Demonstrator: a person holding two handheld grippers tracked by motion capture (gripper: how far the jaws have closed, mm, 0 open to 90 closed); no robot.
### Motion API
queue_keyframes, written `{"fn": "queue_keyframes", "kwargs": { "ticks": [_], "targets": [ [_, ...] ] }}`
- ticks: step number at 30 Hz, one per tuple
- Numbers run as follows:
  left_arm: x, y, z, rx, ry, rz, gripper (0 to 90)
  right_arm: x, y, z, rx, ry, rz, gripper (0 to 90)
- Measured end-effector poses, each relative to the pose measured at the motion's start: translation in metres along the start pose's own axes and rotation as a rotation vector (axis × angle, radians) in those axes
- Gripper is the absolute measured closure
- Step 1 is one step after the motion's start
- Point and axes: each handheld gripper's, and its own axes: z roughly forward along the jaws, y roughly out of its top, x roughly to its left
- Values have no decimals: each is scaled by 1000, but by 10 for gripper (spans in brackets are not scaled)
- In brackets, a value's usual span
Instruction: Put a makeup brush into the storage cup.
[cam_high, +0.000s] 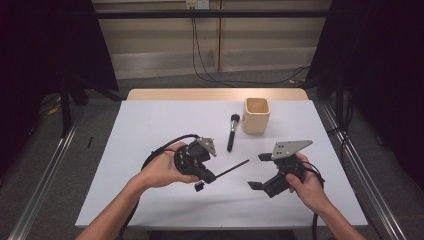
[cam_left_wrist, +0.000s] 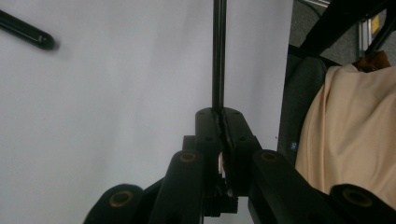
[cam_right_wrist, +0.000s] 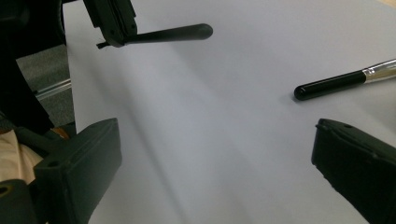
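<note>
My left gripper (cam_high: 213, 176) (cam_left_wrist: 219, 115) is shut on one end of a thin black stick (cam_high: 232, 169) (cam_left_wrist: 218, 51), which juts out to the right just above the white table. The right gripper view has that stick (cam_right_wrist: 173, 33) at its top left, clamped in the left jaws. My right gripper (cam_high: 259, 171) (cam_right_wrist: 215, 154) stands open a little right of the stick's free end, with nothing between its jaws. A makeup brush (cam_high: 232, 131) (cam_right_wrist: 341, 82) with a black handle and silver ferrule lies on the table behind them, its handle end (cam_left_wrist: 25, 31) towards me.
A light wooden square cup (cam_high: 256, 115) stands upright right of the brush, near the table's (cam_high: 150, 125) far edge. Cables trail from both grippers. The person's beige clothing (cam_left_wrist: 355, 135) is at the table's near edge.
</note>
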Motion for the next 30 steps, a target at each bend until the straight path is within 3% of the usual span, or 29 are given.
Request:
{"fn": "queue_keyframes", "kwargs": {
  "ticks": [12,17,24,27,28,29,30],
  "targets": [
    [0,-1,6,73,-30,23,862,-1,12,14,102,93,-89,18],
    [1,0,5,75,-35,24,862,1,17,19,155,120,-115,23],
    [2,1,-1,107,-21,33,862,-1,26,23,213,130,-131,36],
    [3,0,-3,96,-23,6,861,-2,30,25,241,136,-140,36],
    [5,0,-3,114,-23,26,861,-2,31,26,248,143,-140,38],
    [4,-1,-2,109,-22,12,862,-2,32,27,254,153,-143,43],
    [4,0,-2,128,-22,26,862,-3,32,29,264,167,-142,49]
  ]
}}
